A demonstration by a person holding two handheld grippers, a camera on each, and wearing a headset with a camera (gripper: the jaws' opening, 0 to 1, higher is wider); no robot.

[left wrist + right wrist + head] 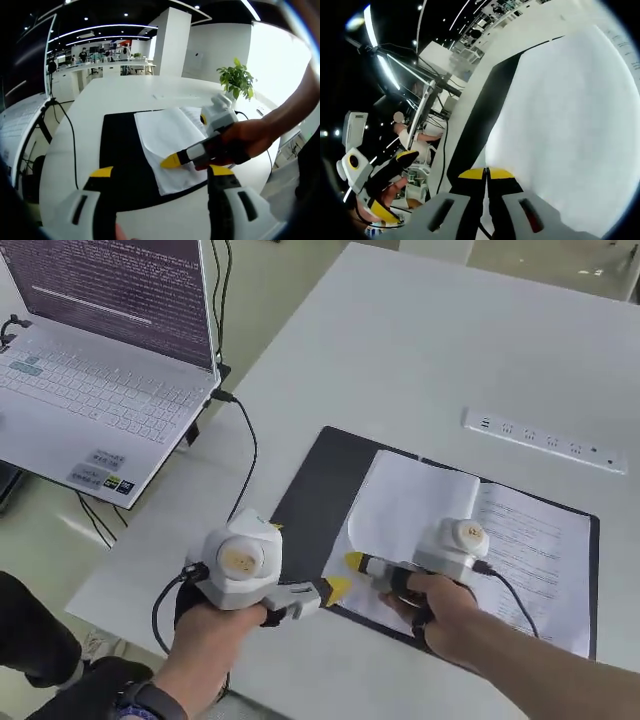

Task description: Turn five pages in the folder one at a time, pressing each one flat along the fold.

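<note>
Head view: right claw (353,561), jaws together, over the folder page (410,505).

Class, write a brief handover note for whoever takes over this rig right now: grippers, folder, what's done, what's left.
Left gripper: jaws open, at the near left corner of the folder.
Right gripper: jaws shut, tips on the turned page near its lower edge; a pinch on the paper can't be confirmed.
The folder lies open on the table, turned page bowed up left of the fold, printed page to the right.
Done: at least one page over; count unknown.
Left: press it flat along the fold, then continue turning.
</note>
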